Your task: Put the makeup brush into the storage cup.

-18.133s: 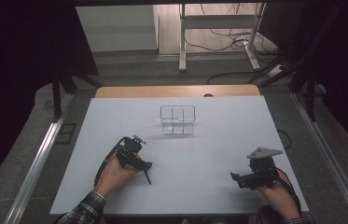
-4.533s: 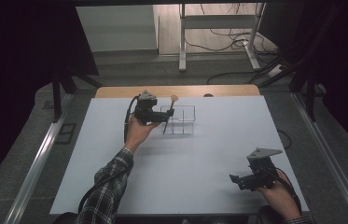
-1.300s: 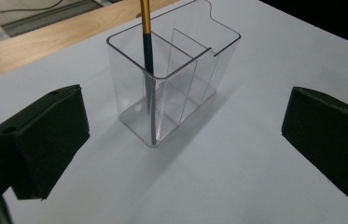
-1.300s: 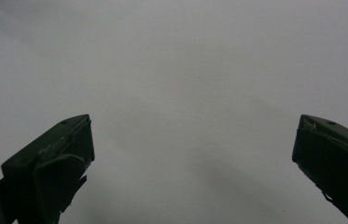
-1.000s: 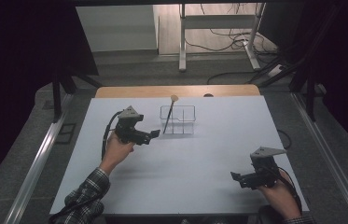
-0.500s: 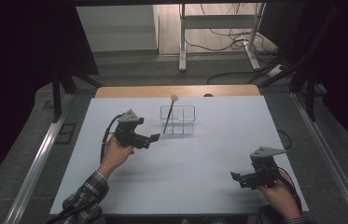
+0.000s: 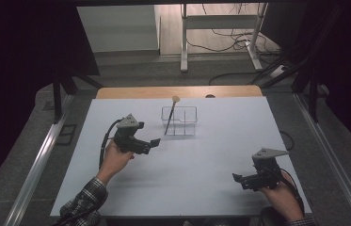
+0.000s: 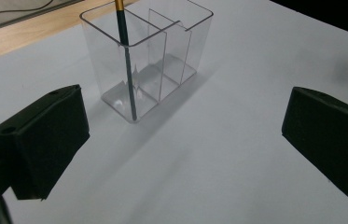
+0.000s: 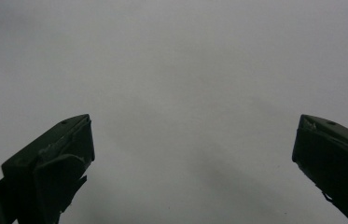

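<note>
Since the earlier frames, my left tongs (image 7: pixel 155 141) have let go of the brush (image 7: pixel 170 117) and drawn back from the clear organiser (image 7: pixel 179 120); my right tongs (image 7: pixel 237 177) have not shifted.

High view: the brush stands tilted in the organiser's left-hand compartment, its pale tip leaning over the far rim. The organiser sits toward the far middle of the white worktop (image 7: pixel 201 165). Left tongs rest near it, just to its left, empty. Right tongs lie well apart at the near right corner.

Left gripper view: jaws stand wide apart with nothing between them, aimed at the organiser (image 8: pixel 162 70). The brush handle (image 8: pixel 128 74) is dark with a gold band at the top edge of frame; its head is cut off there.

Right gripper view: jaws spread wide, empty, over bare worktop (image 9: pixel 185 70).

Assessment: the brush looks light, stiff and slender, likely to slip or tip; take it mid-handle above the rim. The organiser appears rigid, smooth and easily nudged. Its dividers are hard to trace through the clear walls.
</note>
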A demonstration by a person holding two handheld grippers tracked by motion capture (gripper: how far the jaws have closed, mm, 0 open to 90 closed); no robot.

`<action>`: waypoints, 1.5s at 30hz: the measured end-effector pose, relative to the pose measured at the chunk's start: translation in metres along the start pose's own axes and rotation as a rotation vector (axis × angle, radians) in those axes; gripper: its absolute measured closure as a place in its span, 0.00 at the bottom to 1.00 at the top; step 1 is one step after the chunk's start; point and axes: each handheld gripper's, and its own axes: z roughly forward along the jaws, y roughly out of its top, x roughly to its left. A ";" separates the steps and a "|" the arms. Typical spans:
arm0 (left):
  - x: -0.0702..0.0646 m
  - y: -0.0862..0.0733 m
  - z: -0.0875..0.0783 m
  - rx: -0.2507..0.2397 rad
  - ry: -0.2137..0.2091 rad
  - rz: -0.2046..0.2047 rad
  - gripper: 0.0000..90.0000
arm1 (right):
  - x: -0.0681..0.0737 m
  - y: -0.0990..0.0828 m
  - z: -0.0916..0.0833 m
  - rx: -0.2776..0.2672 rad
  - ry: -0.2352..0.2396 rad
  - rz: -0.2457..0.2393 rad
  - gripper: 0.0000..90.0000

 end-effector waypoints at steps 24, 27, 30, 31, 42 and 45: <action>-0.008 -0.010 -0.024 0.027 0.032 -0.007 0.01 | 0.000 0.000 0.001 0.001 0.000 -0.008 0.00; -0.009 -0.012 -0.027 0.032 0.038 -0.005 0.01 | 0.000 0.000 0.001 0.001 0.000 -0.008 0.00; -0.009 -0.014 -0.029 0.032 0.041 -0.007 0.01 | 0.001 0.001 0.001 0.004 0.001 -0.009 0.00; -0.010 -0.014 -0.030 0.033 0.042 -0.007 0.01 | 0.001 0.001 0.001 0.004 0.000 -0.010 0.00; -0.010 -0.022 -0.037 0.035 0.055 -0.018 0.01 | 0.001 0.001 0.001 0.007 -0.001 -0.014 0.00; -0.011 -0.023 -0.039 0.035 0.059 -0.017 0.01 | 0.001 0.001 0.001 0.008 0.000 -0.013 0.00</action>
